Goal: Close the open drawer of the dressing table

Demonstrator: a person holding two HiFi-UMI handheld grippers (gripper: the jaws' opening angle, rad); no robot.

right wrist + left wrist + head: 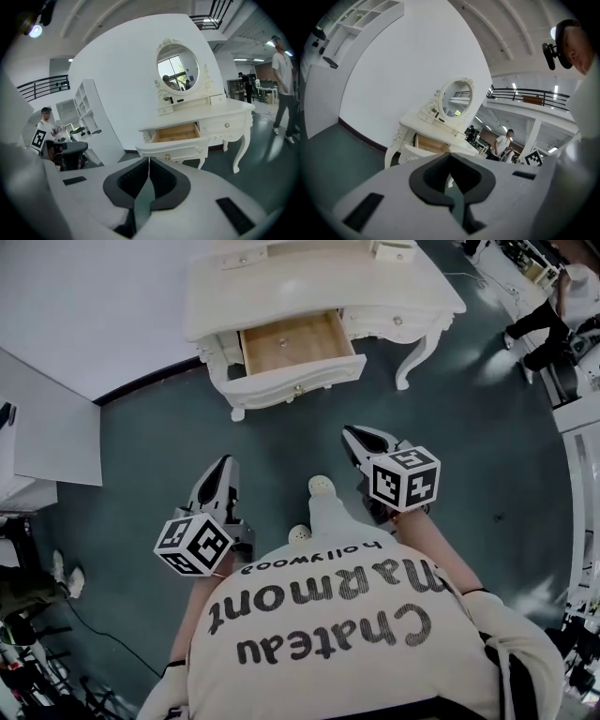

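1. Right gripper [356,434]: jaws are together at the tips with nothing between them, as the right gripper view [148,161] shows.
2. Left gripper [223,461]: same, tips are touching and it is empty in the left gripper view [449,156].
3. Both grippers are held out in front of the person, over the dark green floor [469,427], and neither touches any furniture. The person's shoes [322,486] sit between them.
4. Drawer [292,343]: pulled out of the dressing table [309,277], with its bare wood interior visible. It is well apart from both grippers, ahead of them and roughly centred between the two.
5. In the right gripper view the drawer [176,132] sits just above the jaw tips, and its front knob [167,157] is almost in line with them, slightly to the right.
6. In the left gripper view the drawer [429,144] is above and left of the tips, partly hidden by the gripper body.
7. The oval mirror [177,70] stands on the tabletop above the drawer.
8. A bystander [282,84] stands at far right, away from the table.
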